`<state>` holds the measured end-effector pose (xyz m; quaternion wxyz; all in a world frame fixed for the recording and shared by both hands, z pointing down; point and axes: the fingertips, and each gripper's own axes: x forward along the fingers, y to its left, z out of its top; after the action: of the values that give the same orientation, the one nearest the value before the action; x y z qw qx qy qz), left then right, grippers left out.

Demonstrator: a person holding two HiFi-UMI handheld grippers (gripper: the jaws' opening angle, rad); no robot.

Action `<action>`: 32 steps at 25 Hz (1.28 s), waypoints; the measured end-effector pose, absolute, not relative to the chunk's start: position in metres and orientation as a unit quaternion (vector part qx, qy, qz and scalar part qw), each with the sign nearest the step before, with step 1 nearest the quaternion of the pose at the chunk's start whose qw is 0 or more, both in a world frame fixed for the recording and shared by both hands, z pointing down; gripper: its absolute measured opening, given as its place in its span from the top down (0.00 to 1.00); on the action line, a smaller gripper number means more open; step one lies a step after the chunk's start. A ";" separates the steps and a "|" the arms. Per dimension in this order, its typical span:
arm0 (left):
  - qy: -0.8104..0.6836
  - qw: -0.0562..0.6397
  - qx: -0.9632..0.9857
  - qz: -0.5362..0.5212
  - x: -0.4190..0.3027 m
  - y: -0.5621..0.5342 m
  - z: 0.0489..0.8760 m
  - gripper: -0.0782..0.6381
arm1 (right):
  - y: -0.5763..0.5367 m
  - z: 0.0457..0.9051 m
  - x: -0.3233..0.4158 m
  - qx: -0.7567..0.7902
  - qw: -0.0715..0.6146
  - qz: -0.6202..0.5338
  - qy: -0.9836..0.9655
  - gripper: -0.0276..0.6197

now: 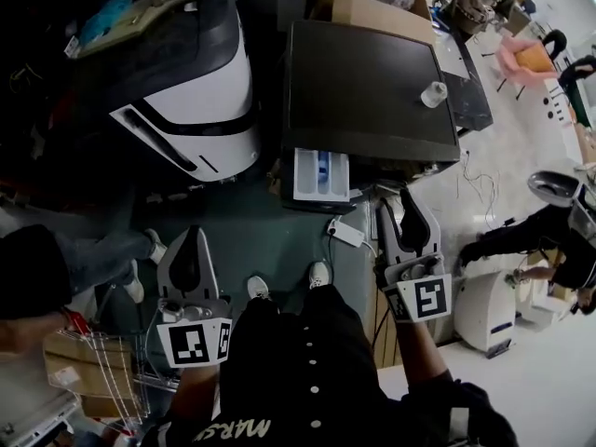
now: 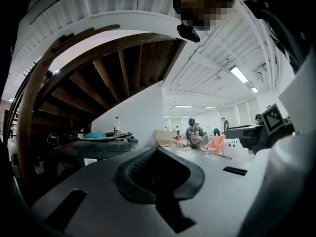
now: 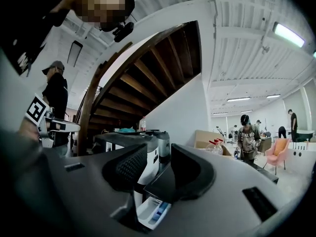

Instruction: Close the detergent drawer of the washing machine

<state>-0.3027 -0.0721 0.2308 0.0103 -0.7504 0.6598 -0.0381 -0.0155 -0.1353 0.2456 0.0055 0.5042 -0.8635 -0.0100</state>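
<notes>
Detergent drawer point(image 1: 321, 175) stands pulled out, right tongs point(image 1: 399, 203) near, jaws apart

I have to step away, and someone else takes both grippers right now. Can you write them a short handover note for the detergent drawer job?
Left gripper: jaws together, empty, held low on the person's left, clear of the machine.
Right gripper: jaws apart, nothing between them, aimed toward the drawer but not touching it.
Detergent drawer: pulled out of the front of the washing machine, toward the person.
Done: nothing on the drawer yet.
Left: bring a gripper to the drawer's front and push it in until flush, probably with the nearer right gripper.
</notes>
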 end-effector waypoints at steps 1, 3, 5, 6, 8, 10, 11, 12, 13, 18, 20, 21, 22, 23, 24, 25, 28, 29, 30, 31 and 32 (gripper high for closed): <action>0.653 0.009 -0.756 -0.039 -0.303 -0.074 0.234 0.87 | -0.135 0.250 -0.018 0.509 0.008 -0.010 -0.860 0.73; 0.640 0.004 -0.767 -0.042 -0.303 -0.077 0.243 0.87 | -0.135 0.259 -0.025 0.522 0.012 -0.010 -0.853 0.73; 0.628 -0.004 -0.777 -0.047 -0.302 -0.078 0.252 0.87 | -0.135 0.270 -0.032 0.537 0.017 -0.004 -0.844 0.73; 0.624 -0.008 -0.780 -0.049 -0.301 -0.079 0.256 0.87 | -0.135 0.278 -0.034 0.541 0.025 0.001 -0.840 0.73; 0.617 -0.016 -0.785 -0.052 -0.297 -0.081 0.262 0.87 | -0.135 0.299 -0.036 0.545 0.044 0.011 -0.837 0.73; 0.610 -0.023 -0.790 -0.056 -0.290 -0.084 0.268 0.87 | -0.137 0.320 -0.037 0.547 0.061 0.020 -0.835 0.73; 0.606 -0.026 -0.793 -0.058 -0.286 -0.085 0.271 0.87 | -0.138 0.331 -0.036 0.549 0.068 0.024 -0.832 0.73; 0.602 -0.028 -0.796 -0.060 -0.282 -0.086 0.275 0.87 | -0.138 0.342 -0.036 0.552 0.076 0.027 -0.830 0.73; 0.598 -0.030 -0.799 -0.063 -0.277 -0.086 0.279 0.87 | -0.139 0.353 -0.036 0.555 0.084 0.031 -0.827 0.73; 0.587 -0.044 -0.805 -0.073 -0.261 -0.087 0.302 0.87 | -0.136 0.414 -0.037 0.559 0.116 0.060 -0.819 0.73; 0.584 -0.051 -0.807 -0.077 -0.255 -0.085 0.310 0.87 | -0.134 0.434 -0.039 0.559 0.121 0.076 -0.817 0.73; 0.581 -0.055 -0.808 -0.081 -0.252 -0.084 0.315 0.87 | -0.133 0.444 -0.040 0.559 0.126 0.084 -0.815 0.73; 0.579 -0.060 -0.809 -0.085 -0.249 -0.084 0.320 0.87 | -0.132 0.454 -0.040 0.560 0.131 0.092 -0.813 0.73; 0.576 -0.064 -0.810 -0.089 -0.246 -0.084 0.325 0.87 | -0.132 0.464 -0.041 0.561 0.135 0.097 -0.811 0.73; 0.575 -0.068 -0.810 -0.092 -0.244 -0.084 0.331 0.87 | -0.132 0.473 -0.042 0.561 0.140 0.102 -0.809 0.73; 0.574 -0.073 -0.810 -0.096 -0.242 -0.083 0.336 0.87 | -0.131 0.483 -0.042 0.562 0.147 0.110 -0.807 0.73; 0.573 -0.088 -0.808 -0.102 -0.236 -0.082 0.350 0.87 | -0.127 0.509 -0.044 0.563 0.164 0.140 -0.798 0.73; 0.573 -0.092 -0.808 -0.105 -0.234 -0.081 0.354 0.87 | -0.127 0.516 -0.045 0.563 0.166 0.147 -0.796 0.73; 0.572 -0.095 -0.808 -0.108 -0.232 -0.081 0.358 0.87 | -0.127 0.523 -0.046 0.563 0.168 0.154 -0.795 0.73; 0.572 -0.098 -0.807 -0.110 -0.231 -0.081 0.362 0.87 | -0.127 0.530 -0.046 0.564 0.168 0.160 -0.793 0.73; 0.572 -0.101 -0.806 -0.112 -0.230 -0.081 0.365 0.87 | -0.126 0.536 -0.046 0.566 0.169 0.165 -0.790 0.73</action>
<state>-0.2301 -0.0810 0.3652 -0.1007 -0.8065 0.5717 -0.1121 -0.0461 -0.1258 0.5363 0.1693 0.5655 -0.7900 0.1655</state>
